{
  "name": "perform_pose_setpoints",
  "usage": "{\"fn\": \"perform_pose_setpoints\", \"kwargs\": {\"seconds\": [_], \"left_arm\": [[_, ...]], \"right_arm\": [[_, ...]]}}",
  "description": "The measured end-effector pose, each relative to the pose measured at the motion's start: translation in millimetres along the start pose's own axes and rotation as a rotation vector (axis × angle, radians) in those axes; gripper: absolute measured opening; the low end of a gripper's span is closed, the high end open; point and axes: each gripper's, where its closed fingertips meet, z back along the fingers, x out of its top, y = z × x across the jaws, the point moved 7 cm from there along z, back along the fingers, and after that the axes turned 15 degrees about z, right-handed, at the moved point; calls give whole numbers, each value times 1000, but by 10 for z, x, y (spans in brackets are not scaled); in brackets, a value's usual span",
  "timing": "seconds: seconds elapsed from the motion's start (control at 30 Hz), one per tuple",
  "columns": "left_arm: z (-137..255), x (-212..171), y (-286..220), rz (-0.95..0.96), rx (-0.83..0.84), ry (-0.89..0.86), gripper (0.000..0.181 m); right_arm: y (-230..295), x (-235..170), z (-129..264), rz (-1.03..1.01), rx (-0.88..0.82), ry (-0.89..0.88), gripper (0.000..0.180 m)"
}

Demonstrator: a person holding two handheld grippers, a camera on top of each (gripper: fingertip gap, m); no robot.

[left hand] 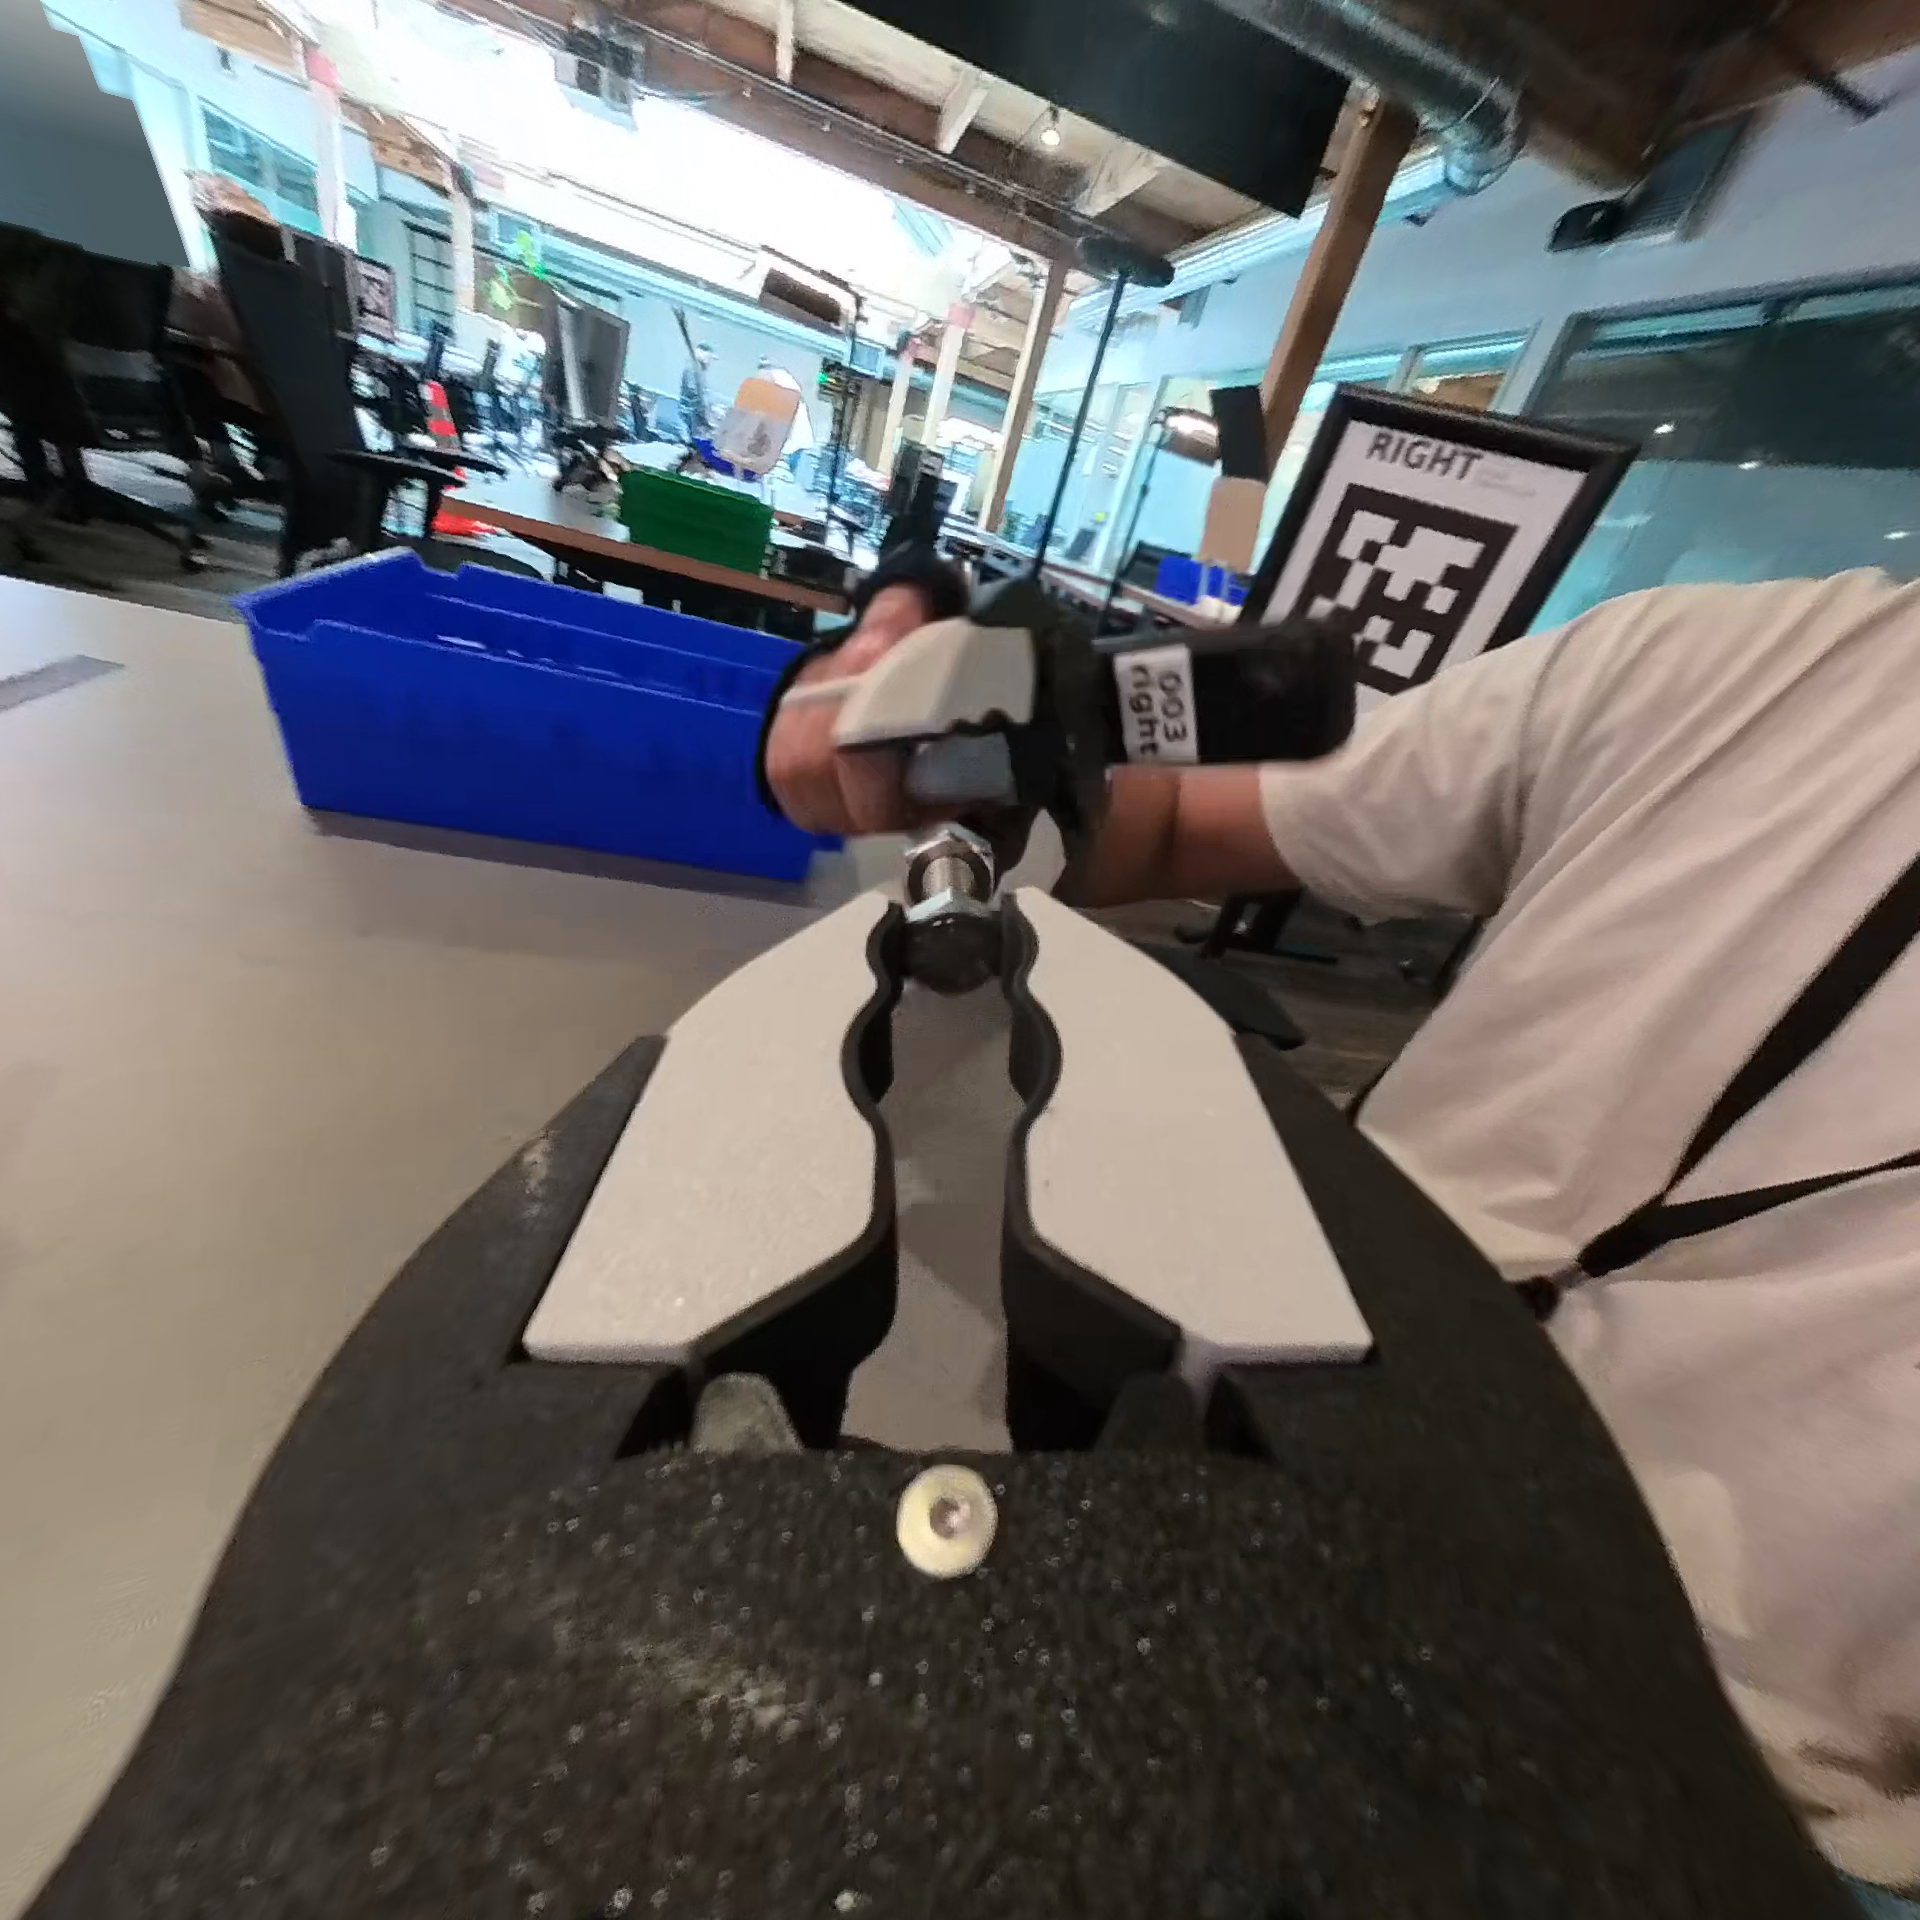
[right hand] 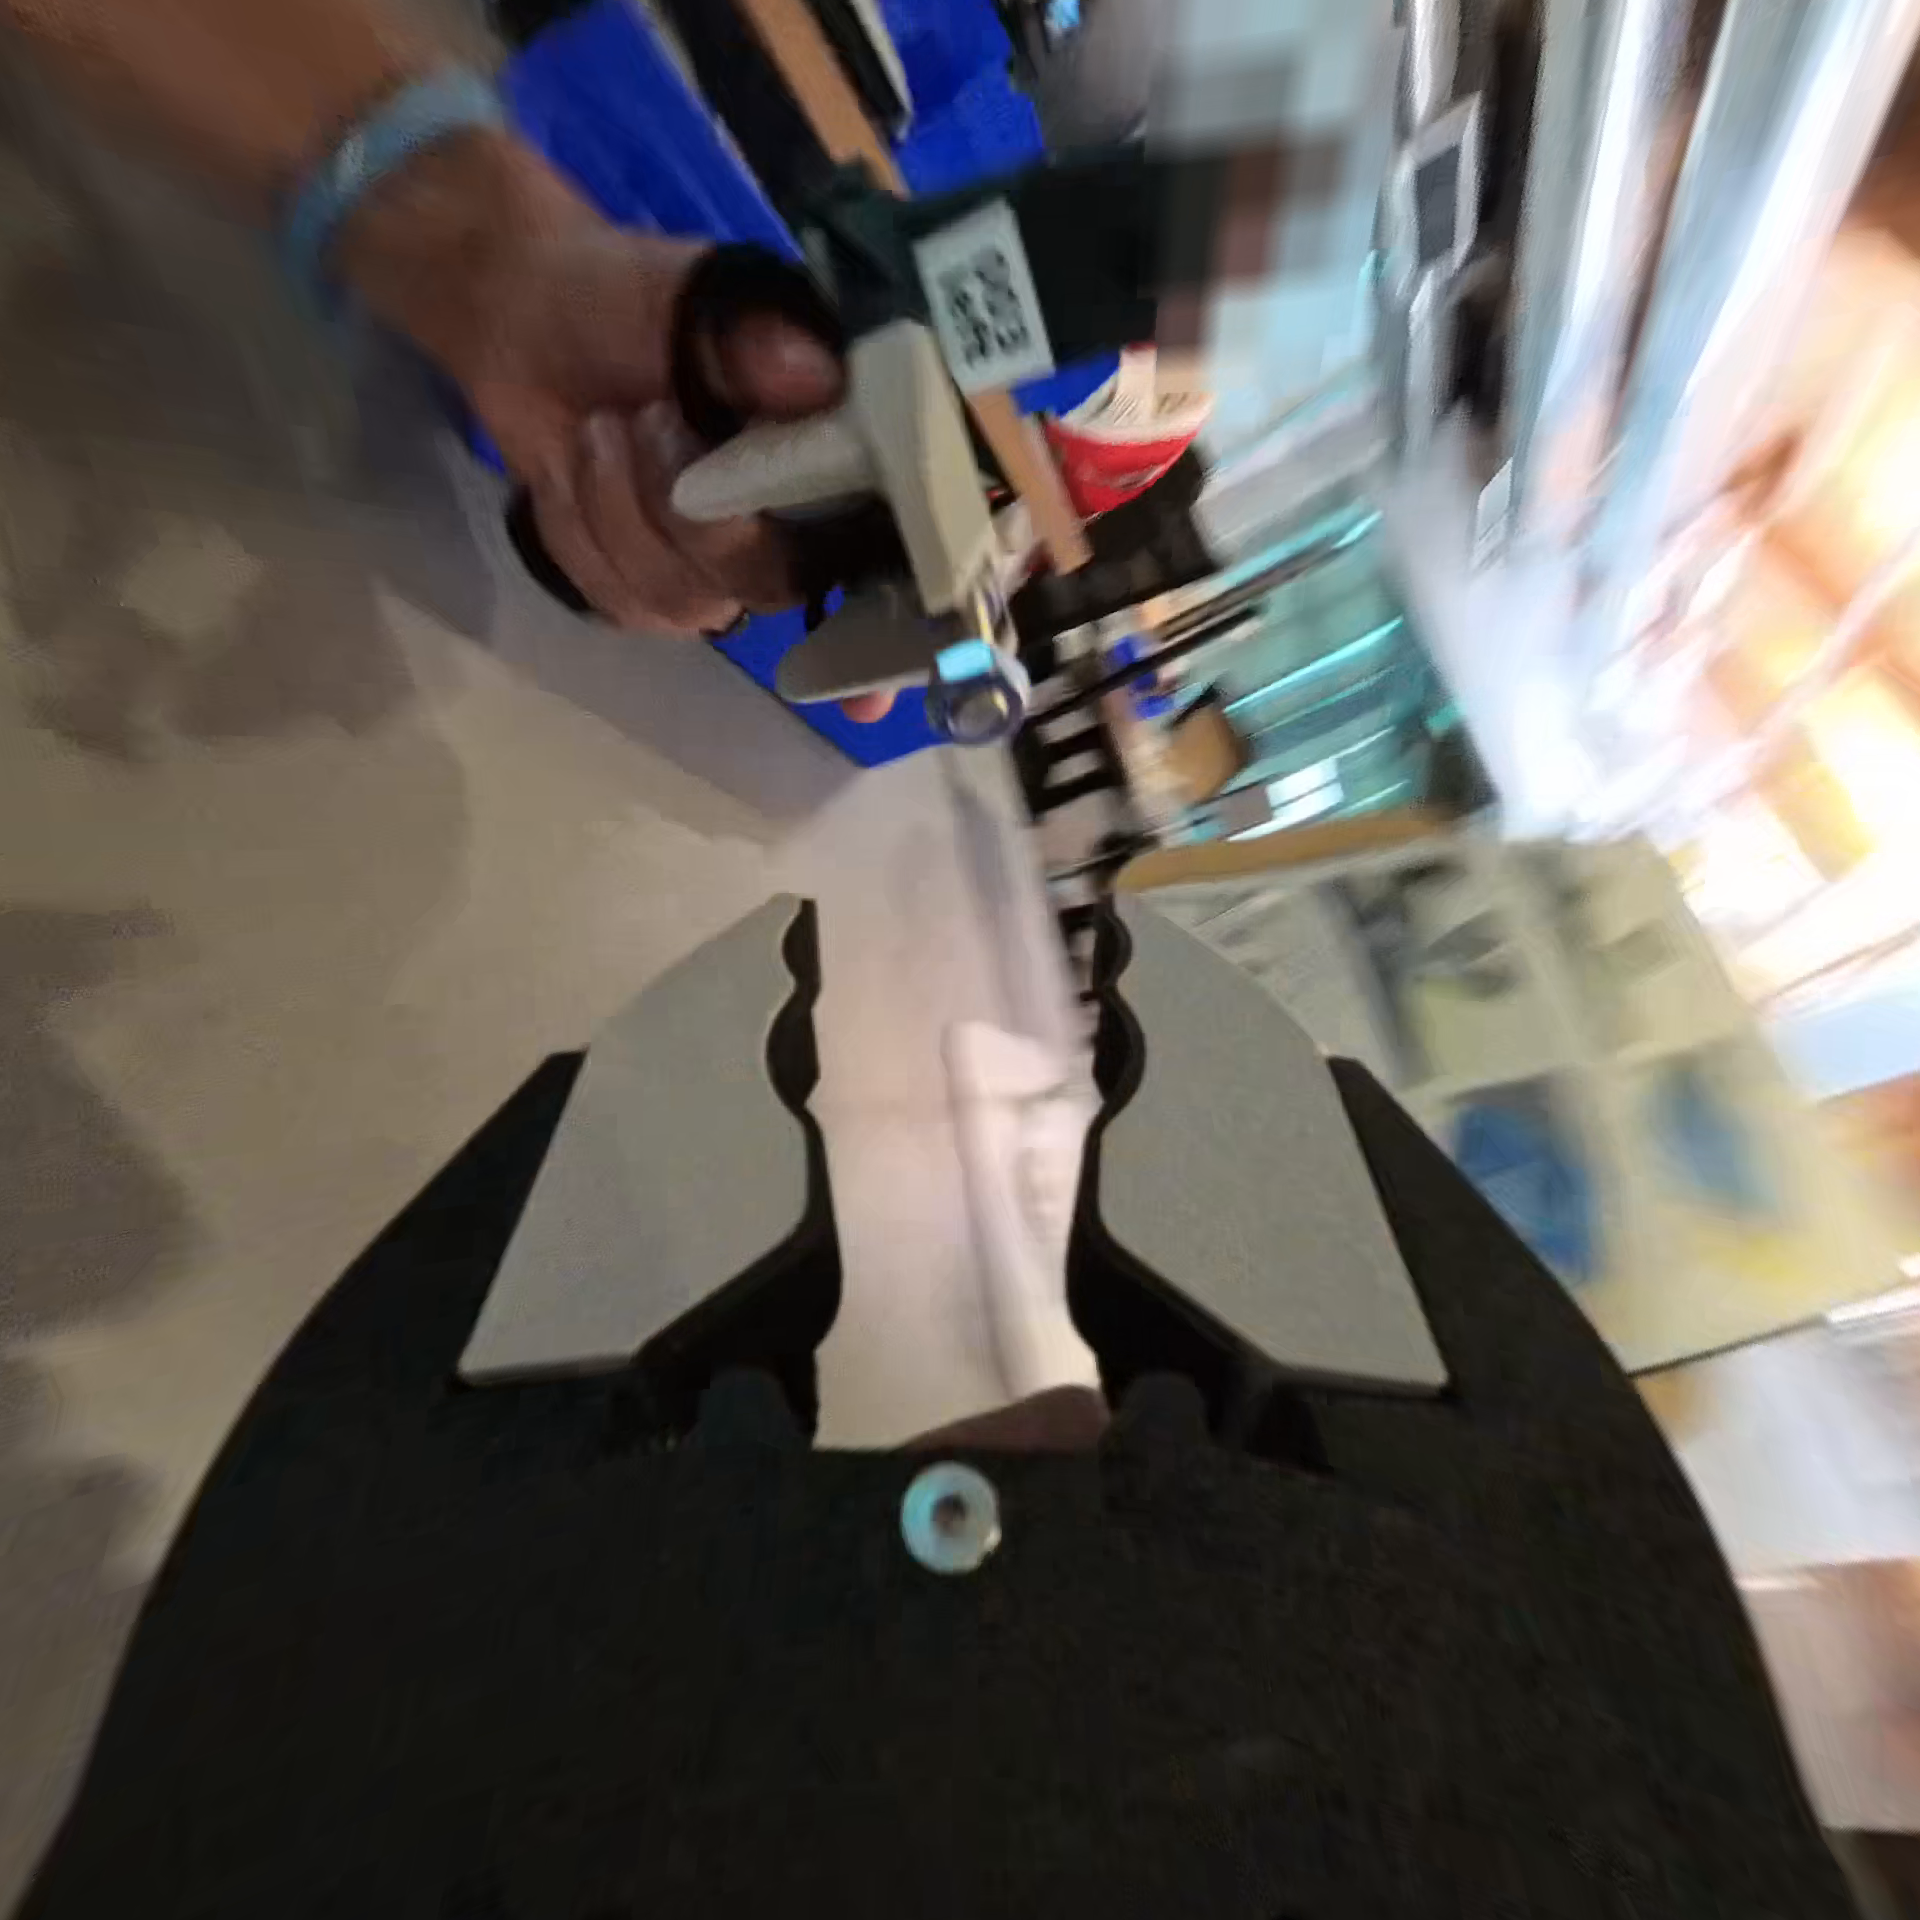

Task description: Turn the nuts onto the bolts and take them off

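1. In the left wrist view, the silver steel bolt (left hand: 943, 914) sits right at the tips of the left gripper (left hand: 948, 940), at 12 o'clock from its black body. The bolt's hexagonal head is pinched between the two grey, wavy-edged fingers (left hand: 769, 1122) and its threaded shank points away from the camera.
2. A silver hexagonal nut (left hand: 948, 854) sits on that shank, just beyond the head, at 12 o'clock from the fingertips.
3. The right gripper (left hand: 951, 774), held in a person's hand (left hand: 831, 748), hangs just above the nut. Its grey fingers point down toward the nut; whether they touch it cannot be told.
4. A blue plastic bin (left hand: 520, 717) stands on the pale grey table (left hand: 260, 987) at 10 o'clock from the bolt, well apart from it.
5. The left wrist view alone shows the nut sharply, along with the person's white sleeve (left hand: 1558, 748) at 3 o'clock.
6. The right wrist view is heavily motion-blurred. It alone shows the left gripper (right hand: 914, 655) from outside, at 12 o'clock, held by the person's other hand (right hand: 613, 416), with the bolt (right hand: 977, 701) seen end-on as a ring at its tips.
7. The left gripper's jaws are clamped nearly together on the bolt head.
8. The right gripper's (right hand: 961, 935) own grey fingers (right hand: 675, 1143) stand spread apart with nothing between them.
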Motion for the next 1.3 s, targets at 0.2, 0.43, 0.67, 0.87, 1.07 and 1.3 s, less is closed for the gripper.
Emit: {"fn": "perform_pose_setpoints", "kwargs": {"seconds": [0.2,0.43,0.67,0.87,1.07,1.3], "left_arm": [[-64,-79,14,46,-49,62,17],[-87,-94,-5,59,-76,66,17],[-67,-53,-71,-43,-12,50,17],[-82,-78,-24,-116,109,83,17],[-157,-153,64,-167,209,141,17],[-157,-162,84,-197,251,155,17]], "right_arm": [[52,319,-75,570,-119,-18,34],[40,315,-207,615,-105,-13,18],[-144,241,-245,-354,207,-187,18],[-116,-61,-350,-1428,522,-410,18],[37,-218,-335,-1864,573,-424,18],[189,-242,-262,-1945,683,-417,29]]}}
